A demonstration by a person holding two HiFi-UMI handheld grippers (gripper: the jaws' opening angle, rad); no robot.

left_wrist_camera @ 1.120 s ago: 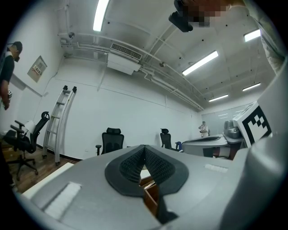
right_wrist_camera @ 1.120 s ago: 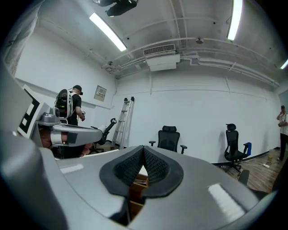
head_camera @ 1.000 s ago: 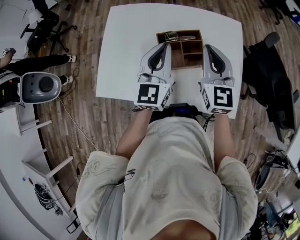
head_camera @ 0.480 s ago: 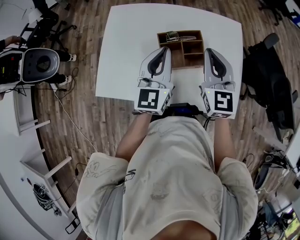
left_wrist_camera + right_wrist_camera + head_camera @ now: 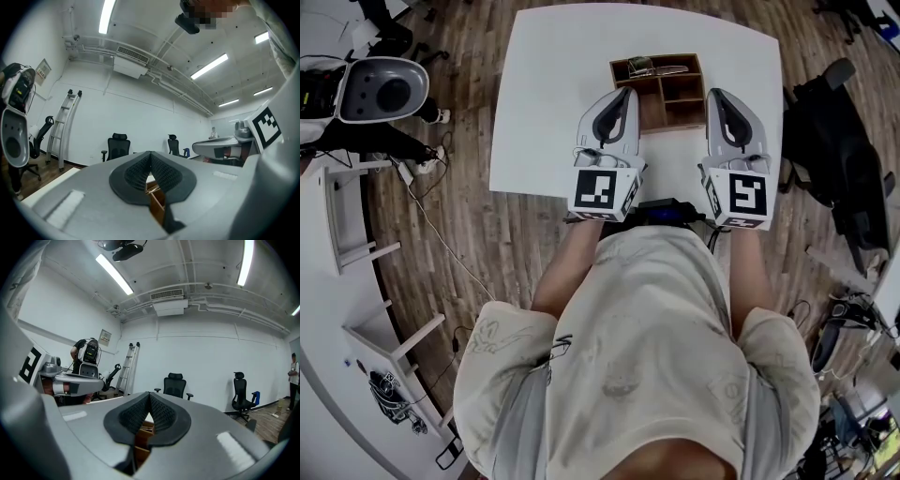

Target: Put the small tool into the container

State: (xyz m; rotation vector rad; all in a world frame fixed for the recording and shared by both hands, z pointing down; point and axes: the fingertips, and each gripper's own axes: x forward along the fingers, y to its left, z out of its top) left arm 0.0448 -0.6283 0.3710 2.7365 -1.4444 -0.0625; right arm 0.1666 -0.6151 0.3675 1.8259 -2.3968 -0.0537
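A wooden container point(image 5: 659, 91) with several compartments stands on the white table point(image 5: 553, 84), toward its far side. A small metal tool point(image 5: 660, 69) lies in the container's long far compartment. My left gripper point(image 5: 629, 92) hovers over the container's left edge, shut with nothing in it. My right gripper point(image 5: 716, 95) hangs just right of the container, also shut and empty. In the left gripper view the left gripper point(image 5: 150, 154) has its pads touching, and a strip of the container point(image 5: 157, 206) shows below them. The right gripper view shows the right gripper point(image 5: 150, 395) the same way, above the container point(image 5: 142, 436).
A black office chair point(image 5: 839, 141) stands right of the table. A grey rounded device point(image 5: 382, 88) is carried at the far left over the wooden floor. White shelving point(image 5: 356, 244) runs along the left. The person's torso covers the table's near edge.
Both grippers stay nearly where they were, beside the container. The grey device at the left has moved up and away along the floor.
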